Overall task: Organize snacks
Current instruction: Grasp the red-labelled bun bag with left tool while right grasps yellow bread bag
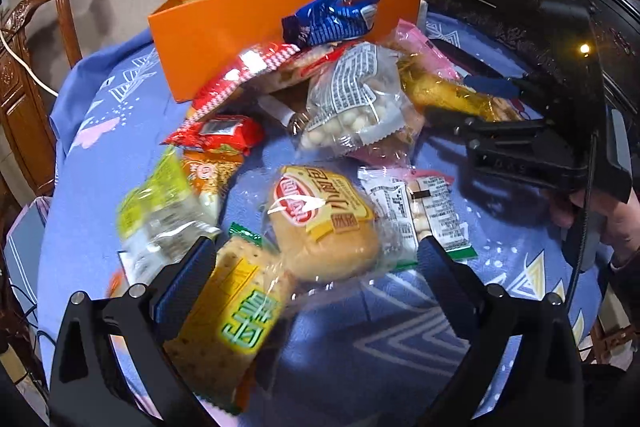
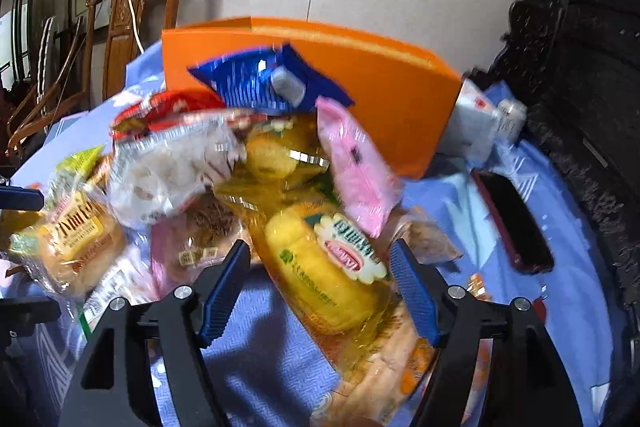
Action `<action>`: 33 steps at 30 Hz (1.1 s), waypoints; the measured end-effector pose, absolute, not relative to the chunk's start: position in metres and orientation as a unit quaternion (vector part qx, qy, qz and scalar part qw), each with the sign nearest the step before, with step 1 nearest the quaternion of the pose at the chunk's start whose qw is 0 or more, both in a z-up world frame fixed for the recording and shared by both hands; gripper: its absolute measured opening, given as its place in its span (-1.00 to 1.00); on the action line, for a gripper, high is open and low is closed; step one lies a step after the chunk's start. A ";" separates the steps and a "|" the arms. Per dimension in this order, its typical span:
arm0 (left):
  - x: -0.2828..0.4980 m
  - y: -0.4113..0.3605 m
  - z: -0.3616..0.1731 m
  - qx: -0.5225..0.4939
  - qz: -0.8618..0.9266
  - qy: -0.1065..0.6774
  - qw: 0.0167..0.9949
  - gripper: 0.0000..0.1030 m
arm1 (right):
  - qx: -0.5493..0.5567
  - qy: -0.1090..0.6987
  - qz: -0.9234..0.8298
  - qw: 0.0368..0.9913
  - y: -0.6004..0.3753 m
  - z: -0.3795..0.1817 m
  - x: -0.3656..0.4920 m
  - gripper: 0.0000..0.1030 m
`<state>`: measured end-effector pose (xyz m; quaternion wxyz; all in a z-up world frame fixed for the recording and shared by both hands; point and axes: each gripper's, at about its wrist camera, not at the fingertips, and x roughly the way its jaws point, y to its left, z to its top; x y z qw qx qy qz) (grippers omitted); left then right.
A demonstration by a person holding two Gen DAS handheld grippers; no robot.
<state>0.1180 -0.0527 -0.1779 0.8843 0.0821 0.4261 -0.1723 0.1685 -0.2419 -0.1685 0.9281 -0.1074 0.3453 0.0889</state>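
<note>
1. The left gripper hung with jaws wide, holding nothing, above a green-labelled cracker pack and a bun pack
2. The snack pile lay loose on the blue-clothed counter, leaning against one orange box; I judged the sorting barely begun
3. The right gripper had jaws wide around a yellow cake pack, not clamped
4. I counted two bun packs, one blue wrapper and one pink pack
</note>
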 end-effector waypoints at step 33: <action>0.129 -0.042 -0.149 0.039 -0.216 0.400 0.890 -0.51 | 0.072 0.260 0.122 0.955 -0.272 -0.099 0.139 -0.31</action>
